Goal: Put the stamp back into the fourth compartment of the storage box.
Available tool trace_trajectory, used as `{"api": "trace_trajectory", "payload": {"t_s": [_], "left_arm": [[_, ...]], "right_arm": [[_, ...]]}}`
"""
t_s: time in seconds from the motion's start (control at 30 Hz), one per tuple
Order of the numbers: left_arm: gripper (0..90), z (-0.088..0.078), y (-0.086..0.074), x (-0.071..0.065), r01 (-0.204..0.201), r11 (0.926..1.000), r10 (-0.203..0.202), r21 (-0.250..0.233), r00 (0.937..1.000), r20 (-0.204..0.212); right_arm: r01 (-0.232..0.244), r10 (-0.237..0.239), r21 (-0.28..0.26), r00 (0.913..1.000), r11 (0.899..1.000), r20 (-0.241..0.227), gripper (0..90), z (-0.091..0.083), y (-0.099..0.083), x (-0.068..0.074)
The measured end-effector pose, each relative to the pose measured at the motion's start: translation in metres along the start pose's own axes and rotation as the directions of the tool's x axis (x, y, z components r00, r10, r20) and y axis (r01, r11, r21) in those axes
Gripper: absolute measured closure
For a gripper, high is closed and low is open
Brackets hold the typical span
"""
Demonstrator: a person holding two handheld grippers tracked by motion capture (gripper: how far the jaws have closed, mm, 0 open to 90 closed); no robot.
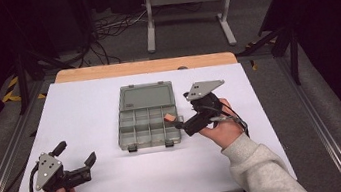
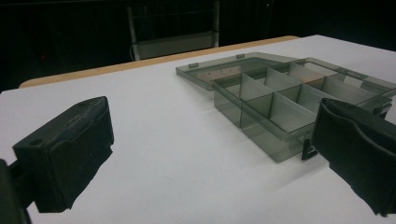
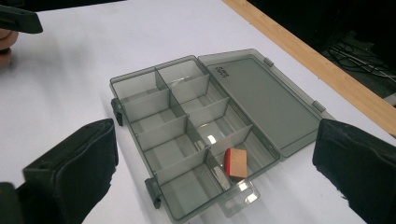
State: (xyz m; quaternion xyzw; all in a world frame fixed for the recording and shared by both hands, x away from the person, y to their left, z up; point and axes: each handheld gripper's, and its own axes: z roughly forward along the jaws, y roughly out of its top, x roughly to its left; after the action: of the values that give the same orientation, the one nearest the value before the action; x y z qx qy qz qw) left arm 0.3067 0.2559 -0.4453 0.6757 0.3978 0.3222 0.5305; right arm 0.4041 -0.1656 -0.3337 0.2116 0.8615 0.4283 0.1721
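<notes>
Open grey compartment box [image 1: 148,121] at centre frame in the high view, lid flat toward the top. Small wooden block with a red face [image 3: 235,163] sitting tilted in a compartment along the lid side, low centre in the right gripper view. Right gripper [image 1: 178,122] beside the box's right edge, jaws spread wide, gripping nothing. Left gripper [image 1: 74,154] lower left, likewise wide open and empty.

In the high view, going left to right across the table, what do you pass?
Left tongs → open organizer box → small wooden block in the box's right side → right tongs, in the person's right hand.
</notes>
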Motion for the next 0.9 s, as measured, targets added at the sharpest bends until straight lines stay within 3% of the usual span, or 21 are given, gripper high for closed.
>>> {"api": "trace_trajectory", "payload": {"t_s": [0.3, 0.7, 0.8, 0.9], "left_arm": [[0.2, 0.001, 0.000, -0.001, 0.000, 1.0000, 0.000, -0.004, 1.0000, -0.002], [0.2, 0.003, 0.001, -0.002, -0.005, 1.0000, 0.005, -0.006, 1.0000, 0.001], [0.2, 0.003, 0.001, -0.003, -0.007, 1.0000, 0.007, -0.007, 1.0000, 0.003], [0.2, 0.003, 0.001, -0.003, -0.007, 0.9999, 0.007, -0.008, 1.0000, 0.003]], "right_arm": [[-0.039, 0.042, -0.067, 0.9984, 0.997, 0.039, 0.6, -0.027, -0.031, 0.009], [-0.077, 0.093, -0.185, 0.9928, 0.980, 0.077, 0.6, -0.050, -0.077, 0.018], [-0.081, 0.103, -0.232, 0.9913, 0.969, 0.082, 0.6, -0.054, -0.095, 0.020], [-0.110, 0.135, -0.286, 0.9886, 0.952, 0.067, 0.6, -0.060, -0.114, 0.021]]}}
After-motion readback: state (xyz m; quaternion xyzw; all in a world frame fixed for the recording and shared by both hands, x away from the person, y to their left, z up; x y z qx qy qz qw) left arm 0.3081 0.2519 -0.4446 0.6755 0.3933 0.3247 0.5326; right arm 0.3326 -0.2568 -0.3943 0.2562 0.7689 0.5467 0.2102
